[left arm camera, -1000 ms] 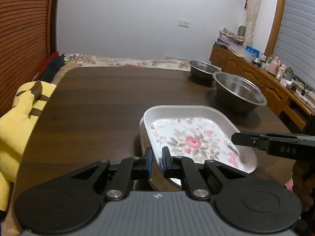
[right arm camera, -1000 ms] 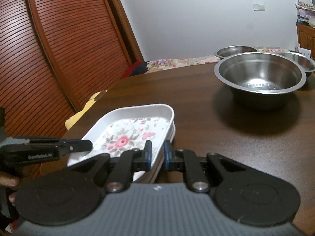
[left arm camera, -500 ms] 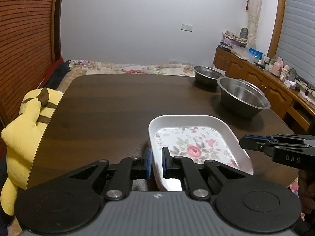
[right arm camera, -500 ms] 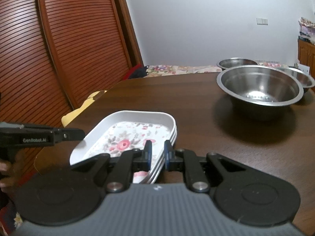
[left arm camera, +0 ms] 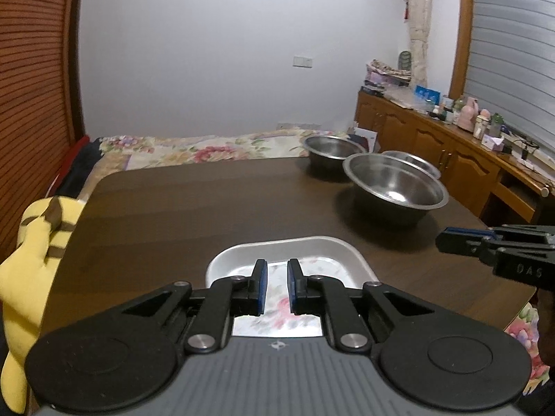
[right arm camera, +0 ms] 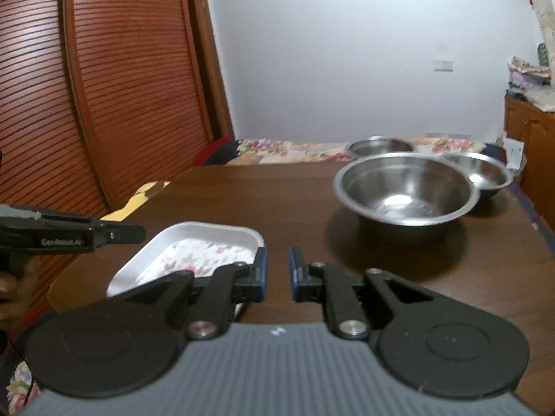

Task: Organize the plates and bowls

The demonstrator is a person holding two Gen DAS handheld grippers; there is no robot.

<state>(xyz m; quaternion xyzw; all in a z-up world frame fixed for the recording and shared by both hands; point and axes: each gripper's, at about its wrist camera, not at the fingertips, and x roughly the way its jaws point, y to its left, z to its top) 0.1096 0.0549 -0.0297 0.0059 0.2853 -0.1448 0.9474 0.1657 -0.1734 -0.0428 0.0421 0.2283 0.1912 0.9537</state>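
A white rectangular plate [left arm camera: 305,247] with a rose print lies at the near edge of the dark wooden table [left arm camera: 190,215]. It also shows in the right wrist view, as the plate [right arm camera: 208,234]. My left gripper [left arm camera: 276,267] hovers just above and behind it; its jaws are opening with nothing between the pads. My right gripper [right arm camera: 278,257] is shut and empty, to the right of the plate. Three steel bowls stand at the far right: a large one [left arm camera: 395,187], one behind it [left arm camera: 329,149] and a third [left arm camera: 412,161].
A yellow plush toy [left arm camera: 34,242] hangs over the table's left edge. A wooden sideboard [left arm camera: 451,145] with clutter runs along the right wall. A bed with a floral cover [left arm camera: 208,145] lies beyond the table. A slatted wooden door [right arm camera: 86,104] stands on the left.
Both grippers have drawn back and risen from the plate's near rim. The left one no longer sits on the rim. The plate stays on the table.
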